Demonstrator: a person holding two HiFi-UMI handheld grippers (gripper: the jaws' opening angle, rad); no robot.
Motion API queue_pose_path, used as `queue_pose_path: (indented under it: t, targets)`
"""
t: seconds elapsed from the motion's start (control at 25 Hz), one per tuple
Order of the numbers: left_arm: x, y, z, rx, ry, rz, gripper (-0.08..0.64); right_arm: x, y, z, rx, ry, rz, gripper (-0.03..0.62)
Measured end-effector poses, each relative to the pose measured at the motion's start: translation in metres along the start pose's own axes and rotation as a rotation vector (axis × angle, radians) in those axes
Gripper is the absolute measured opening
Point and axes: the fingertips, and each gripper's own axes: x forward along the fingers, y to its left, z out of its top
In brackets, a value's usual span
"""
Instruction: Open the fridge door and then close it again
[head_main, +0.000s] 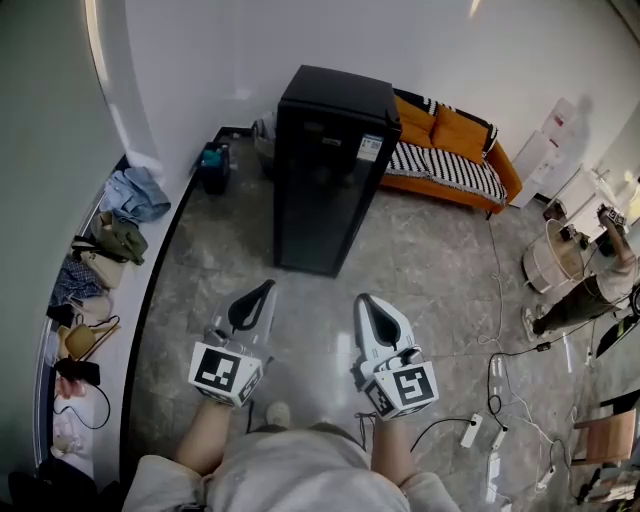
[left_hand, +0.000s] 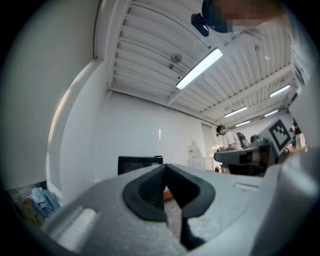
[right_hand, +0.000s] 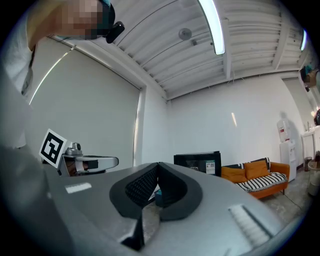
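A tall black fridge stands against the white back wall with its door closed and a small label near its top right corner. It also shows far off in the left gripper view and the right gripper view. My left gripper and right gripper are held side by side, level, a good step short of the fridge front, touching nothing. Each has its jaws shut with the black pads meeting at the tip and nothing between them, as seen in the left gripper and right gripper close up.
An orange sofa with a striped blanket stands right of the fridge. A dark bag sits at the fridge's left. Clothes and bags line the left wall. Cables and power strips lie on the floor at right, near a person and a white basket.
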Motion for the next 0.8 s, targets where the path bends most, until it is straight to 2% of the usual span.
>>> queue_pose_path:
  t: [0.4, 0.8]
  targets:
    - [0.013, 0.021, -0.013, -0.005, 0.012, -0.028, 0.002, 0.016, -0.005, -0.012, 0.010, 0.006, -0.040, 0.000]
    - [0.085, 0.032, -0.018, -0.007, 0.012, -0.019, 0.002, 0.062, -0.065, -0.014, 0.008, 0.014, -0.009, 0.000]
